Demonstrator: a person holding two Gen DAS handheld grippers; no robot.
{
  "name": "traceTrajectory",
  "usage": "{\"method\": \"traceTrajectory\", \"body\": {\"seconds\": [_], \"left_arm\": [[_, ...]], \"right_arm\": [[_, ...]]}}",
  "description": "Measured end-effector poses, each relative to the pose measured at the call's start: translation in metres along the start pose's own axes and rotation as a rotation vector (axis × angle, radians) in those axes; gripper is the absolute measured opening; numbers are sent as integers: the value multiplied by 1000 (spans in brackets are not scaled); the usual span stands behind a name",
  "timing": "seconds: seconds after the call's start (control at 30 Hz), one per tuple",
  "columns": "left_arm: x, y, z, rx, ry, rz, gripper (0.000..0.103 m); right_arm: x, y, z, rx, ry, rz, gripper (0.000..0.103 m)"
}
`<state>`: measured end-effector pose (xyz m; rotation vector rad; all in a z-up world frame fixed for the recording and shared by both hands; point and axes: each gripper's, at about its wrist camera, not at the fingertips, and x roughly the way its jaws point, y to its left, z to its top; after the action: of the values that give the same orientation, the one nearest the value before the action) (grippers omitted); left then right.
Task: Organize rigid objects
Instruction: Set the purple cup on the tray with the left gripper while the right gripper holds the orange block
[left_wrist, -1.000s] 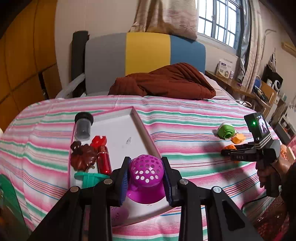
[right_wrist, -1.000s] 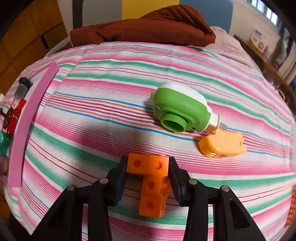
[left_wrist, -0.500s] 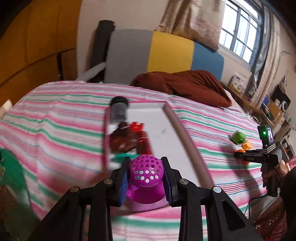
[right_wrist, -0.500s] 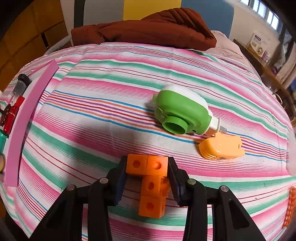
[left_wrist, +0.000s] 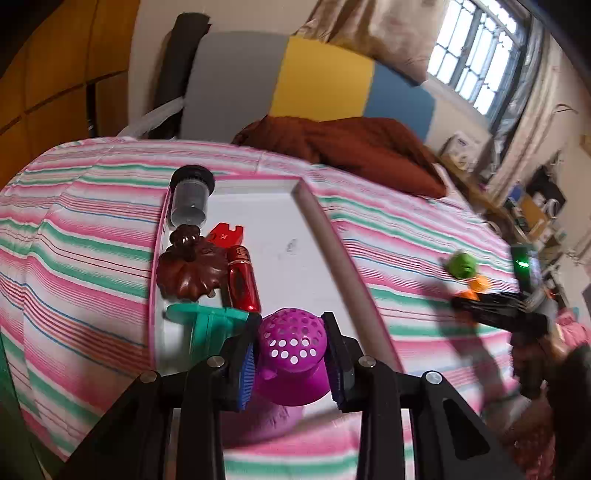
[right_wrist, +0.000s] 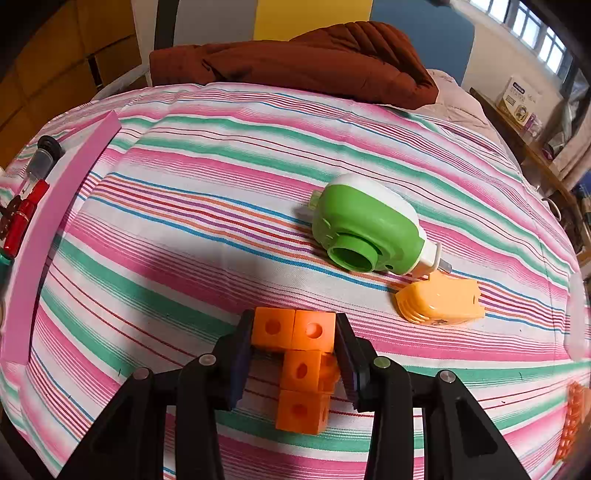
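My left gripper (left_wrist: 291, 350) is shut on a purple perforated cup (left_wrist: 291, 354), held above the near end of the pink-rimmed white tray (left_wrist: 325, 236). The tray holds a grey vial with black cap (left_wrist: 190, 197), a brown pumpkin (left_wrist: 190, 269), a red tube (left_wrist: 242, 278), a red clip (left_wrist: 225, 232) and a teal piece (left_wrist: 207, 317). My right gripper (right_wrist: 295, 347) is shut on an orange block cluster (right_wrist: 301, 365) just over the striped bedspread. A green toy camera (right_wrist: 364, 232) and an orange comb-like piece (right_wrist: 439, 302) lie just beyond it.
A brown jacket (right_wrist: 295, 62) lies at the back of the bed (right_wrist: 229, 173). The tray's pink rim (right_wrist: 48, 229) is at the far left in the right wrist view. Another orange piece (right_wrist: 570, 424) sits at the right edge. Shelves with clutter (left_wrist: 532, 206) stand beyond the bed.
The left gripper has swung with the purple cup, from beside the tray's left part back over its near end. The right gripper has held still on the orange blocks.
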<state>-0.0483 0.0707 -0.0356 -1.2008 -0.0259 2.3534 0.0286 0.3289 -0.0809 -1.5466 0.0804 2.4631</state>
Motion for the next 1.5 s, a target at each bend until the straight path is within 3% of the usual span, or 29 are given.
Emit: {"method": "traceTrajectory", "body": {"seconds": [0.07,0.17,0.27,0.77,1.23,1.5], "left_arm": [[18,1,-1,-3,45,-13,32],[32,4,-9,2,98,24,34],[34,11,-17,-3,111,57,38],[-8,9,-15,51,-23,169,43],[-37,15,-14,21,-69,242,43],[-43,22,-16,8,-79,249,43]], "right_arm": [[0,0,0,1,0,3,42],[0,0,0,-6,-1,2,42],[1,-1,2,-11,-2,3,42],[0,3,2,-9,-3,-12,42],[-7,23,1,-10,7,128,42],[-14,50,2,-18,31,46,41]]}}
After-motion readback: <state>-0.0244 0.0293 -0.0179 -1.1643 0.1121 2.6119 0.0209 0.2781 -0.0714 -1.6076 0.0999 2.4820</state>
